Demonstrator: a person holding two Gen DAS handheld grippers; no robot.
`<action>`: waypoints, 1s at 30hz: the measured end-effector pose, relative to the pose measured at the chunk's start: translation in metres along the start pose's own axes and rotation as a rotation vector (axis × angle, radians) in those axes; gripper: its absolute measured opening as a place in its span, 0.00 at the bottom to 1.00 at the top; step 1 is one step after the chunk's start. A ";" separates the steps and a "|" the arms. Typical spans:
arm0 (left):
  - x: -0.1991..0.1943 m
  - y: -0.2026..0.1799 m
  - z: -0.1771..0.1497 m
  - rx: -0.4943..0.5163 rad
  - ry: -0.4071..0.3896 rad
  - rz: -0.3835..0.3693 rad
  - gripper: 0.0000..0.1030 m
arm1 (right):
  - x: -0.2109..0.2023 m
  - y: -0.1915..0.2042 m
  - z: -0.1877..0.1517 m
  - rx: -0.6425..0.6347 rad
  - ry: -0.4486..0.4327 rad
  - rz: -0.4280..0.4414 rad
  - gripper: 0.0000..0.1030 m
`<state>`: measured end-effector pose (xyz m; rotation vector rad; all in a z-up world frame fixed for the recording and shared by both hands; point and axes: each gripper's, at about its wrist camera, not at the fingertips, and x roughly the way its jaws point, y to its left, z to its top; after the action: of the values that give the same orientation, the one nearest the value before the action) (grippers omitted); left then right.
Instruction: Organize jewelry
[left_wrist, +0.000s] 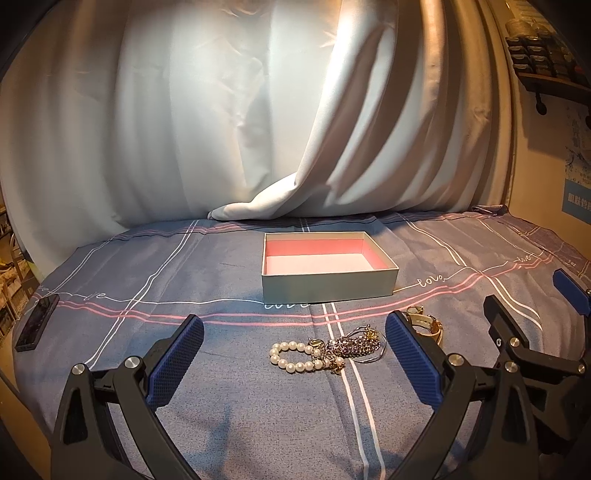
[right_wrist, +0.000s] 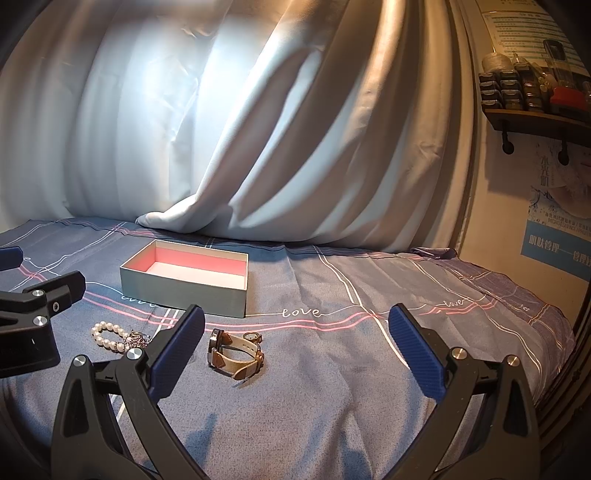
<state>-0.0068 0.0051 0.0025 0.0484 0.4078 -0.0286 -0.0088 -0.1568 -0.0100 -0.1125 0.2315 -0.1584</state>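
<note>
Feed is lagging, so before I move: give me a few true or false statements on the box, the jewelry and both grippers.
1. The box is empty. True.
2. The pearl bracelet lies inside the box. False: it lies on the bedsheet, in front of the box.
3. The left gripper is open. True.
4. The right gripper is shut on the watch. False: it is open and holds nothing.
5. The watch lies on the sheet, outside the box. True.
</note>
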 end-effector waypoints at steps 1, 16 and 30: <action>0.000 0.000 0.000 0.000 0.002 0.000 0.94 | 0.000 0.000 0.000 0.000 0.000 0.000 0.96; -0.002 0.002 0.000 -0.008 0.007 -0.001 0.94 | -0.004 0.000 0.000 -0.001 -0.010 0.004 0.96; 0.000 0.002 0.000 -0.008 0.020 -0.009 0.94 | -0.001 0.001 0.000 0.001 0.008 0.014 0.96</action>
<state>-0.0070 0.0072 0.0021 0.0389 0.4286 -0.0355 -0.0100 -0.1554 -0.0100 -0.1090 0.2405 -0.1450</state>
